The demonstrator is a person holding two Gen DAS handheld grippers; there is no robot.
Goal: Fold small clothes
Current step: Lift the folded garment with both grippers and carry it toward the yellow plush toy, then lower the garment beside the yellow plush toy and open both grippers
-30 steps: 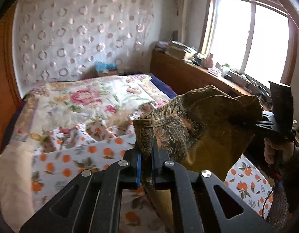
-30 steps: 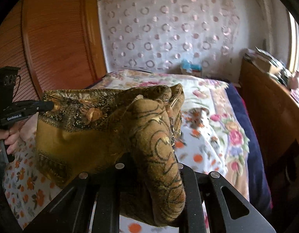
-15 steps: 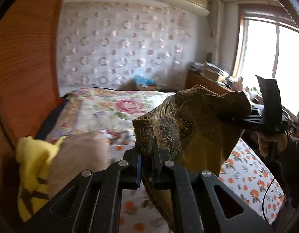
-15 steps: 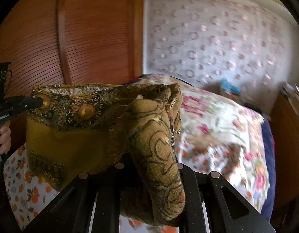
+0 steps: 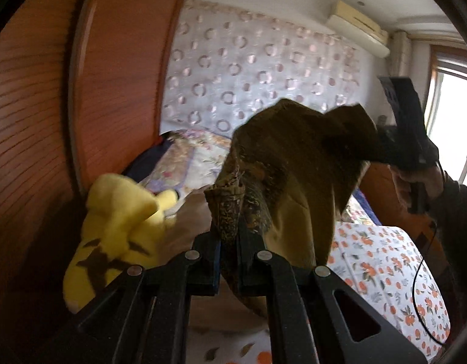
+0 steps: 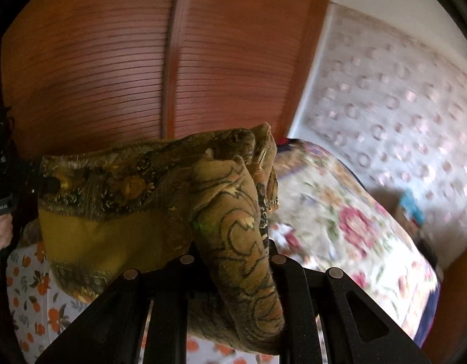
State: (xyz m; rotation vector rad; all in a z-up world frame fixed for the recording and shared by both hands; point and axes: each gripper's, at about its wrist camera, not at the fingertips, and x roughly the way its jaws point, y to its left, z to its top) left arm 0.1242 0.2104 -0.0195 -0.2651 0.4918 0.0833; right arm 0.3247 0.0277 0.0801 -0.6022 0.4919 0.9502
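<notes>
A mustard-brown patterned garment hangs in the air between both grippers, above the bed. My left gripper is shut on one edge of it. My right gripper is shut on the other edge, and bunched cloth covers its fingers. In the left wrist view the right gripper shows at the right, holding the far corner. In the right wrist view the left gripper shows at the far left edge.
A yellow plush toy lies at the left beside the wooden wardrobe. The bed has an orange-print sheet and a floral quilt. A window is at the right.
Both grippers have swung left with the garment and tilted up. The wardrobe now fills more of both views and the plush toy has come close on the left.
</notes>
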